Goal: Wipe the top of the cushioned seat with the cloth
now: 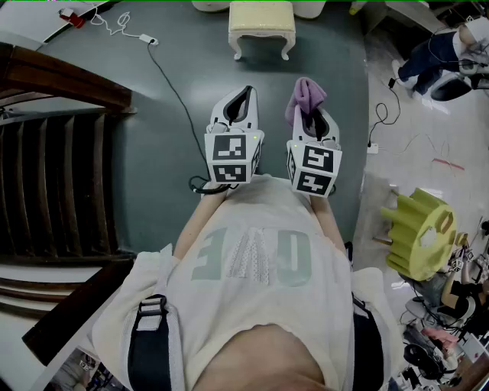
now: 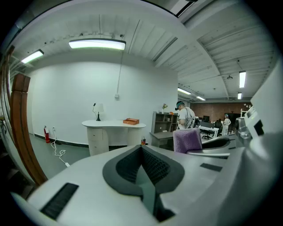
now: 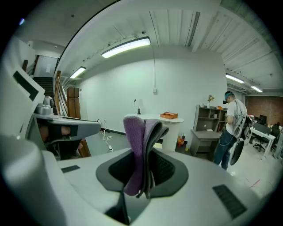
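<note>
Folded purple cloth (image 3: pixel 139 150) pinched upright between the jaws of the right gripper (image 3: pixel 142 174). Jaws closed tight on its lower part, upper folds standing out above the tips.

From the head view, the same cloth (image 1: pixel 305 93) bunched at the front end of the right gripper (image 1: pixel 309 113), pointing toward the cushioned seat (image 1: pixel 262 21). Cream seat on curved legs, standing on the grey-green floor (image 1: pixel 176 114), well ahead of both grippers and apart from cloth and jaws.

Left gripper (image 1: pixel 238 103) held just beside the right one, level with it. In the left gripper view, left gripper (image 2: pixel 143 170) with jaws together, dark pads meeting along a thin seam, apparently nothing between them. Cloth (image 2: pixel 187 140) visible there too, off to the right.

In the background, a white desk (image 2: pixel 113 126) against the wall, and a person (image 3: pixel 230 128) standing near some shelves.
</note>
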Action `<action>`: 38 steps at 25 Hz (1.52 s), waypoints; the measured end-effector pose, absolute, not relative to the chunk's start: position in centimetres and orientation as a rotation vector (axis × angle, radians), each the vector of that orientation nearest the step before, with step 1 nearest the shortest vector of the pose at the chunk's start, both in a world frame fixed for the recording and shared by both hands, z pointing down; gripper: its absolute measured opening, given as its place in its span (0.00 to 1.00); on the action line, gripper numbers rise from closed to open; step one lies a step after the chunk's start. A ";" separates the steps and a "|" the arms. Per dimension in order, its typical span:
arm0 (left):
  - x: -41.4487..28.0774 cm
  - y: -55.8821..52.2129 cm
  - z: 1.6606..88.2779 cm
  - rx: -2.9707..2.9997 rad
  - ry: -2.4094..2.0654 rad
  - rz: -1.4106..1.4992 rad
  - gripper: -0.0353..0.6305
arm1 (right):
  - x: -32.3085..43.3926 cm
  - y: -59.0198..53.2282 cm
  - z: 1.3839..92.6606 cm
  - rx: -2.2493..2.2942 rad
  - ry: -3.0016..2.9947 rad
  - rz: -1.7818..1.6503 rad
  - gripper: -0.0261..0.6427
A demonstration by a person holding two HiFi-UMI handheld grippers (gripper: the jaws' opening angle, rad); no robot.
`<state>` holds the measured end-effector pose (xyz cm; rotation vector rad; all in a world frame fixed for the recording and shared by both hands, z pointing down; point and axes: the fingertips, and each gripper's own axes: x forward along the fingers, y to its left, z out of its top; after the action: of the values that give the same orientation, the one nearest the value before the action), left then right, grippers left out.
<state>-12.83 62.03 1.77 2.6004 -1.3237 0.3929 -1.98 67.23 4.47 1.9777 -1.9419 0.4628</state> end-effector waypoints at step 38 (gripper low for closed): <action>-18.3 41.8 4.3 2.553 -1.422 0.315 0.06 | -6.2 47.6 7.4 1.883 -2.024 0.407 0.18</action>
<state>-18.29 41.83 4.28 2.5527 -1.4217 0.3151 -6.16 47.59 7.41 1.8834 -2.0241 0.4072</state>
